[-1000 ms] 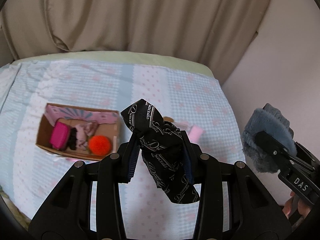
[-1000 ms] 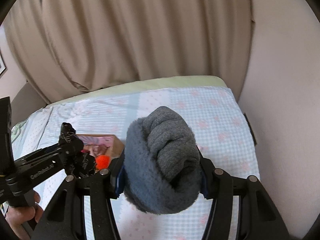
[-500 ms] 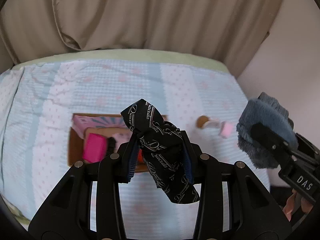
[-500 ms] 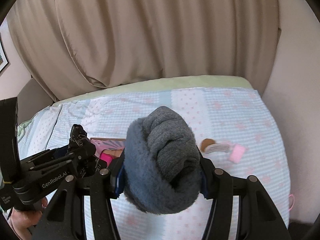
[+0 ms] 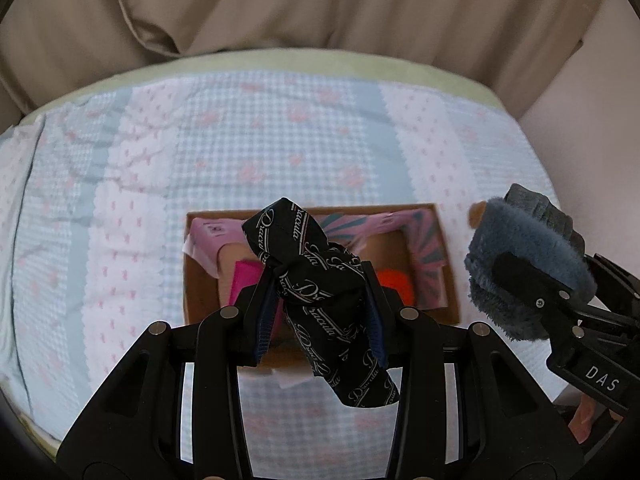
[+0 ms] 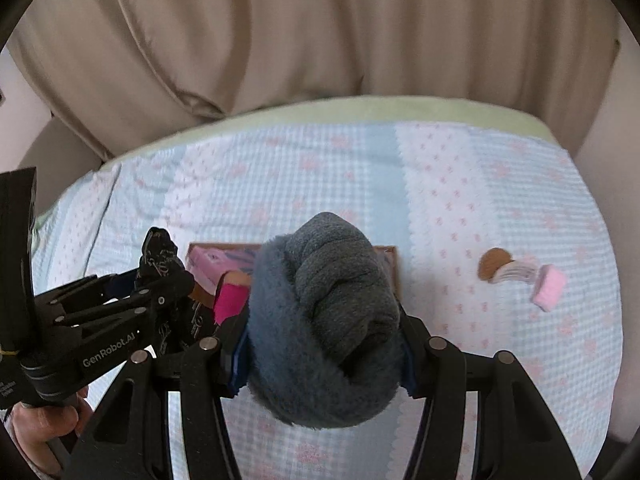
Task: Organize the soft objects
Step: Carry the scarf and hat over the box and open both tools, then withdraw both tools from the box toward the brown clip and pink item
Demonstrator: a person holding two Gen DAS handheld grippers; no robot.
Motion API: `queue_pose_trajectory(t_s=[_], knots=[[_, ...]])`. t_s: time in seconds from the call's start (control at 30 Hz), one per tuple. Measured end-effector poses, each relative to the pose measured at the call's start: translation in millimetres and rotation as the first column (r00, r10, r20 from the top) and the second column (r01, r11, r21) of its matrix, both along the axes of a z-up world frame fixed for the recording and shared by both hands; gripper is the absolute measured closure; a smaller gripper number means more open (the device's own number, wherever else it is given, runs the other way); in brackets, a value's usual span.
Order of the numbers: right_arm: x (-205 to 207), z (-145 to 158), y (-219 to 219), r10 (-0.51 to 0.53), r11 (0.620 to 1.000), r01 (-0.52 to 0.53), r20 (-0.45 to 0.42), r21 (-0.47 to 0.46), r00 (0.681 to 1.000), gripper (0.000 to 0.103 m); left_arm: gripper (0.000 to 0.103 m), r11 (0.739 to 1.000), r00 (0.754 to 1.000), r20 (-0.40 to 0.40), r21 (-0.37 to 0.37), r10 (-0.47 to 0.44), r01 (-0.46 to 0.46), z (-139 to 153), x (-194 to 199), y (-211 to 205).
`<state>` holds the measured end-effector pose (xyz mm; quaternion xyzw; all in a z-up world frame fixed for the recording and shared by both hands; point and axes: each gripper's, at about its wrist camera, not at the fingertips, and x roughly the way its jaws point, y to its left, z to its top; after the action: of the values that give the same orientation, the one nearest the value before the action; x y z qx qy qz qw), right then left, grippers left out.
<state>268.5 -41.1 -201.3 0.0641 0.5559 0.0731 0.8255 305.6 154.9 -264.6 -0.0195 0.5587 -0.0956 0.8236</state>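
The left gripper (image 5: 320, 312) has its jaws clamped on a black cloth (image 5: 324, 300), a thin knotted fabric printed with pale script lettering; its loose tail droops below the right finger. The right gripper (image 6: 324, 344) has its jaws closed on a grey fleece (image 6: 324, 320), a thick, fuzzy bundle rolled into a rounded lump, with a smoother knit core showing inside the fluffy outer layer.

Both bundles hang above a bed covered by a quilt (image 5: 240, 148) of pale blue gingham and white panels with pink motifs, puckered in texture. On it sits an open cardboard box (image 5: 196, 280), rectangular, with pink printed flaps folded inward. Inside, a magenta item (image 5: 244, 280) and an orange fuzzy ball (image 5: 396, 280) show only in part, the cloth and gripper fingers covering the rest of the interior.

To the right of the box, well apart from it, lies a small doll (image 6: 516, 272) with a brown round end and a pink block end; it is too blurred to make out further. Beige curtains (image 6: 320, 32) hang in soft folds at the far side.
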Motion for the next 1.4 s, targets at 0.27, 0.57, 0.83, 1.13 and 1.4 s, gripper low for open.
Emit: queue_pose_trajectory(t_s=[0.27, 0.57, 0.83, 1.13, 1.4], knots=[[36.9, -67.0, 9.5, 0.018, 1.000, -0.019, -0.132, -0.005, 0.991, 0.050, 0.068, 1.000, 0.994, -0.110, 0.027, -0.010, 0.013, -62.6, 27.7, -2.4], [58.9, -133.8, -1.2, 0.001, 1.000, 0.003, -0.268, 0.016, 0.963, 0.050, 0.068, 0.993, 0.972, -0.226, 0.078, -0.063, 0.083, -129.6, 41.4, -24.0], [66.6, -153.6, -11.2, -0.022, 0.999, 0.032, -0.302, 0.029, 0.953, 0.036, 0.047, 0.991, 0.965, -0.245, 0.070, -0.091, 0.111, -140.1, 44.0, -28.9], [64.3, -140.3, -7.9, 0.034, 0.999, -0.025, -0.258, 0.038, 0.966, 0.000, 0.000, 0.985, 0.978, -0.190, 0.132, -0.082, 0.109, -116.1, 27.1, -20.2], [46.7, -109.2, -3.3, 0.038, 0.999, -0.034, -0.200, 0.023, 0.979, 0.000, 0.000, 0.991, 0.989, -0.135, 0.112, -0.062, 0.077, -84.0, 2.4, -11.7]])
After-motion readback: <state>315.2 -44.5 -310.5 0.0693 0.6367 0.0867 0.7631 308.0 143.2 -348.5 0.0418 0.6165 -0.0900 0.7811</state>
